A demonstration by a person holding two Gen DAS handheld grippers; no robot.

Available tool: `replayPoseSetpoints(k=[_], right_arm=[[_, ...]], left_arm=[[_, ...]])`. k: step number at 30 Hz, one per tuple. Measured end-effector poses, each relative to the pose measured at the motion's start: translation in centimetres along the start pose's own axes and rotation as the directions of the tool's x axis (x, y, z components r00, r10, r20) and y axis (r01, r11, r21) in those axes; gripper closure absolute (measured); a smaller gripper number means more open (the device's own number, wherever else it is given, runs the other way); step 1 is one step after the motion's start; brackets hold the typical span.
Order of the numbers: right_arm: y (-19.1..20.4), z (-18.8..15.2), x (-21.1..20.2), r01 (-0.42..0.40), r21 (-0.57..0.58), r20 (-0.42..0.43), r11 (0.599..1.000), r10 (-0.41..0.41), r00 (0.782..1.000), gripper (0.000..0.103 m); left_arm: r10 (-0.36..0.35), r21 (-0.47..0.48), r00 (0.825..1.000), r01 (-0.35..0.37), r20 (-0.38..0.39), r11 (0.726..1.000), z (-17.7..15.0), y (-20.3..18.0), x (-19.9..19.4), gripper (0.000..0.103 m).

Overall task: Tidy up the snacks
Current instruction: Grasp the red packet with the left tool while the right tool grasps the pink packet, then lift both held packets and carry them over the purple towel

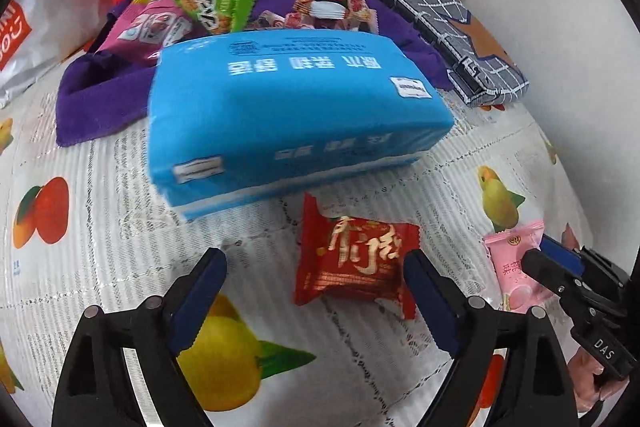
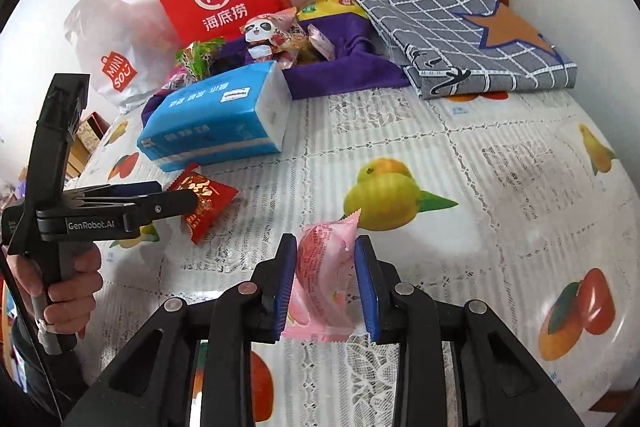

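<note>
The right gripper (image 2: 326, 287) pinches a pink snack (image 2: 324, 279) at the bottom centre. The left gripper (image 1: 316, 275) is spread wide around a red snack (image 1: 356, 267), not touching it.

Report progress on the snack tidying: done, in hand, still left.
Done: several snacks, including a panda packet, already sit piled on the purple cloth. In hand: the right claw grips the pink snack, not yet on the pile. Left: the red snack lies loose on the table, between the open left claw's fingers.
</note>
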State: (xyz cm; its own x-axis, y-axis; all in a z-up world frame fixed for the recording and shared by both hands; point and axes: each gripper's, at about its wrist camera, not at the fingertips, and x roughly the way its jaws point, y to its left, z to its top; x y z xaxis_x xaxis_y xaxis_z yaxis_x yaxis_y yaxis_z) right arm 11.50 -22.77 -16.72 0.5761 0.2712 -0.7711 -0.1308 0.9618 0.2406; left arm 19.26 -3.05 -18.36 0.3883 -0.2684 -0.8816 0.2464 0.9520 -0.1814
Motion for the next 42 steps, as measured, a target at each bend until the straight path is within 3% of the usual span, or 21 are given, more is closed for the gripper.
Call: replayPoseSetpoints(k=[9, 12, 17, 19, 21, 23, 24, 26, 30, 35, 42], right_arm=[[0.4, 0.3, 1.6, 0.033, -0.11, -0.015, 0.993, -0.035, 0.999, 0.061], [0.2, 0.2, 2.0, 0.014, -0.114, -0.008, 0.993, -0.015, 1.0, 0.061], [-0.2, 0.2, 2.1, 0.005, -0.11, 0.008, 0.994, -0.005, 1.0, 0.068], [-0.2, 0.4, 2.2, 0.006, -0.101, 0.01, 0.995, -0.005, 1.0, 0.068], [-0.1, 0.7, 2.4, 0.013, -0.1, 0.016, 0.995, -0.012, 1.0, 0.069], [0.2, 0.9, 2.7, 0.022, -0.107, 0.023, 0.994, -0.02, 1.0, 0.069], [0.4, 1.1, 2.8, 0.025, -0.111, 0.027, 0.994, -0.022, 0.999, 0.069], [0.8, 1.5, 3.2, 0.029, -0.12, 0.032, 0.992, -0.025, 0.999, 0.07], [1.8, 2.3, 3.6, 0.031, -0.123, 0.061, 0.992, -0.023, 0.998, 0.071], [3.3, 2.9, 4.7, 0.068, -0.136, 0.104, 0.988, -0.054, 0.993, 0.071], [3.2, 3.4, 6.4, 0.044, -0.102, 0.047, 0.994, -0.039, 0.998, 0.072]], left_arm=[[0.101, 0.072, 0.995, -0.102, 0.017, 0.992, -0.3, -2.3, 0.7, 0.011], [0.149, 0.104, 0.988, -0.152, 0.036, 0.983, -0.8, -3.2, 1.0, 0.009], [0.152, 0.087, 0.987, -0.157, 0.061, 0.984, -1.1, -3.2, 0.8, 0.009], [0.158, 0.081, 0.983, -0.165, 0.094, 0.983, -1.3, -3.2, 0.5, 0.027], [0.161, 0.071, 0.981, -0.169, 0.112, 0.983, -1.6, -2.9, 0.0, 0.04], [0.152, 0.059, 0.982, -0.16, 0.116, 0.985, -1.8, -2.5, -0.4, 0.045], [0.149, 0.05, 0.98, -0.157, 0.129, 0.986, -2.1, -2.1, -0.8, 0.055], [0.183, 0.03, 0.972, -0.189, 0.146, 0.981, -2.7, -1.3, -1.8, 0.056], [0.305, 0.012, 0.935, -0.312, 0.178, 0.95, -4.1, 0.9, -3.1, 0.056], [0.271, -0.088, 0.941, -0.258, 0.202, 0.962, -4.6, 4.4, -3.8, 0.056], [0.239, -0.131, 0.947, -0.215, 0.214, 0.968, -4.5, 5.5, -3.0, 0.052]])
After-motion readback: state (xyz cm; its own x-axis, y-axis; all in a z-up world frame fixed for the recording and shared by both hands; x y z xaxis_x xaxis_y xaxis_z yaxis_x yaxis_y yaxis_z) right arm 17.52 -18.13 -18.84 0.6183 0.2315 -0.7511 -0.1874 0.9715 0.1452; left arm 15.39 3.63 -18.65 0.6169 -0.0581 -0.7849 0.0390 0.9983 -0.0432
